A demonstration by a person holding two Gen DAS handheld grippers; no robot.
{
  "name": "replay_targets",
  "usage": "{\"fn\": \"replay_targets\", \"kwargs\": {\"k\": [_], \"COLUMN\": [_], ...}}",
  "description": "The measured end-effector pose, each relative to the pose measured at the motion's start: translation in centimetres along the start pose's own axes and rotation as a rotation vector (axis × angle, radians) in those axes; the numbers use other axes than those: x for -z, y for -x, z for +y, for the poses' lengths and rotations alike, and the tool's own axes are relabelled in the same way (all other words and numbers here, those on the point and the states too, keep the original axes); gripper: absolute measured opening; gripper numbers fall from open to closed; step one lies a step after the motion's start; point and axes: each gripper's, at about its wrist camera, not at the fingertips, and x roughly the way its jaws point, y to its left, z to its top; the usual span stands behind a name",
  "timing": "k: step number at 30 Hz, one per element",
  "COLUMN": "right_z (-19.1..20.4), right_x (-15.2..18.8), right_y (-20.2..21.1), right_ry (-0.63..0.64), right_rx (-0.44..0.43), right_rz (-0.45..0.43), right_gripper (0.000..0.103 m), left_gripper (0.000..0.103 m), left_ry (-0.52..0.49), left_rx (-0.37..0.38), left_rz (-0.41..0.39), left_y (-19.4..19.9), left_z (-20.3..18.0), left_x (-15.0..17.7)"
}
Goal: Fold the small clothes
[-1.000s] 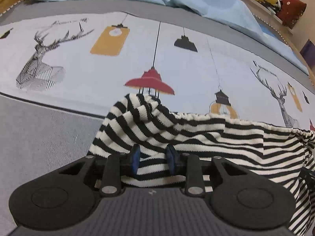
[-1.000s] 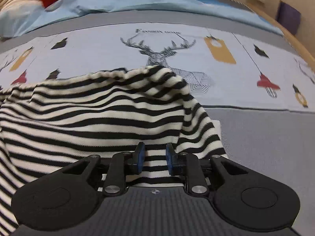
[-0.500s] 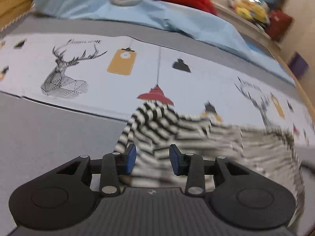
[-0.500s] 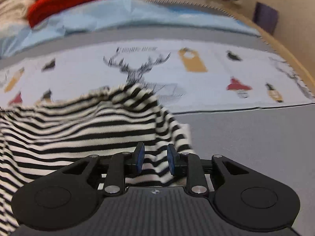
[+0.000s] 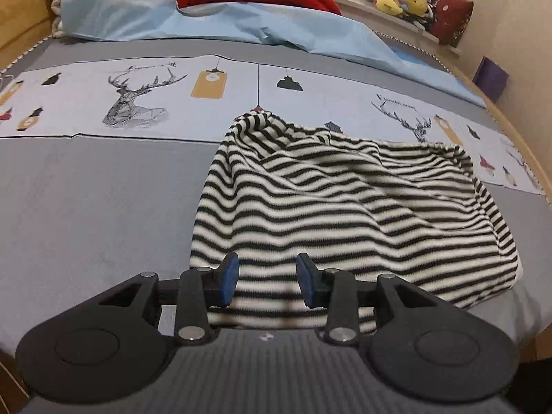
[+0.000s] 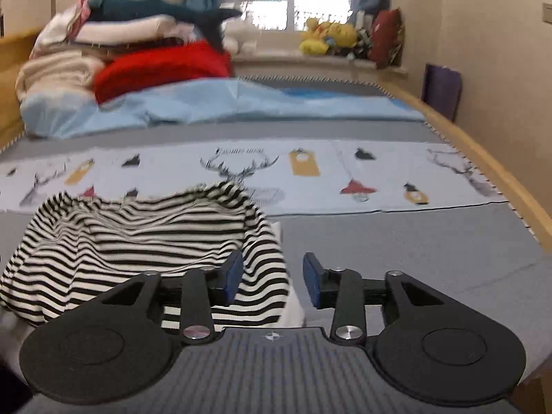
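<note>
Left hand-held gripper [image 5: 266, 281]: jaws spread, blue pads [image 5: 229, 277] clear of the fabric, nothing pinched. It sits above the near hem of the striped garment [image 5: 345, 214], toward that hem's left corner.

Right hand-held gripper [image 6: 272, 281]: jaws opening, nothing pinched. The garment's right edge [image 6: 265, 262] hangs in front of the left pad and partly within the gap; whether it touches that pad cannot be told. The right pad [image 6: 312, 284] stands over bare grey bedcover.

Striped garment: black-and-white knit, lying rumpled on the bed [image 5: 86, 214]. The far edge is bunched and raised, peaking at the far left corner against the printed band [image 5: 155, 103]. The near hem lies close to the bed's near edge. In the left wrist view the right side falls off in a rounded fold.

Open room: flat grey cover lies clear to the left of the garment and, in the right wrist view, to its right as far as the wooden bed rail [image 6: 500, 179]. Beyond the printed band lie a light blue sheet [image 5: 241, 24], a red blanket [image 6: 162, 69] and stacked bedding [image 6: 114, 34]. Plush toys [image 6: 327, 38] sit on the window ledge
</note>
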Motion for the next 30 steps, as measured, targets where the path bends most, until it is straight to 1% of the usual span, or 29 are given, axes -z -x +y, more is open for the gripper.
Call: {"fn": "replay_targets", "kwargs": {"k": [4, 8, 15, 18, 19, 20, 21, 23, 24, 27, 30], "right_z": [-1.3, -1.8, -1.3, -1.6, -1.7, -1.9, -2.1, -2.3, -2.4, -2.5, -2.4], "right_x": [0.7, 1.0, 1.3, 1.5, 1.5, 1.7, 1.8, 2.2, 2.3, 2.2, 2.1], "right_y": [1.0, 1.4, 1.2, 0.9, 0.8, 0.6, 0.4, 0.0, -0.3, -0.9, -1.4], "right_ry": [-0.057, -0.09, -0.04, -0.018, -0.013, -0.008, -0.005, -0.004, -0.004, -0.007, -0.015], "right_rx": [0.035, 0.044, 0.042, 0.044, 0.045, 0.048, 0.05, 0.056, 0.058, 0.057, 0.046], "right_rz": [0.003, 0.003, 0.014, 0.023, 0.028, 0.035, 0.043, 0.059, 0.069, 0.08, 0.09], "right_gripper": [0.044, 0.044, 0.044, 0.044, 0.044, 0.044, 0.044, 0.044, 0.044, 0.044, 0.044], "left_gripper": [0.041, 0.041, 0.041, 0.041, 0.042, 0.046, 0.05, 0.062, 0.064, 0.065, 0.065], "left_ry": [0.065, 0.107, 0.081, 0.102, 0.13, 0.166, 0.222, 0.335, 0.385, 0.504, 0.563], "left_rx": [-0.007, -0.005, -0.021, -0.017, -0.006, 0.006, 0.026, 0.062, 0.079, 0.114, 0.122], "left_rz": [0.01, 0.024, 0.059, 0.092, 0.104, 0.113, 0.122, 0.135, 0.145, 0.197, 0.246], "left_y": [0.6, 0.8, 0.1, -0.7, -0.9, -1.1, -1.2, -1.5, -1.7, -2.9, -4.2], "left_z": [0.2, 0.3, 0.3, 1.1, 1.6, 2.2, 2.9, 4.2, 4.7, 5.8, 6.0], "left_x": [0.9, 1.6, 2.6, 3.2, 3.2, 3.2, 3.2, 3.2, 3.2, 3.5, 3.8]}}
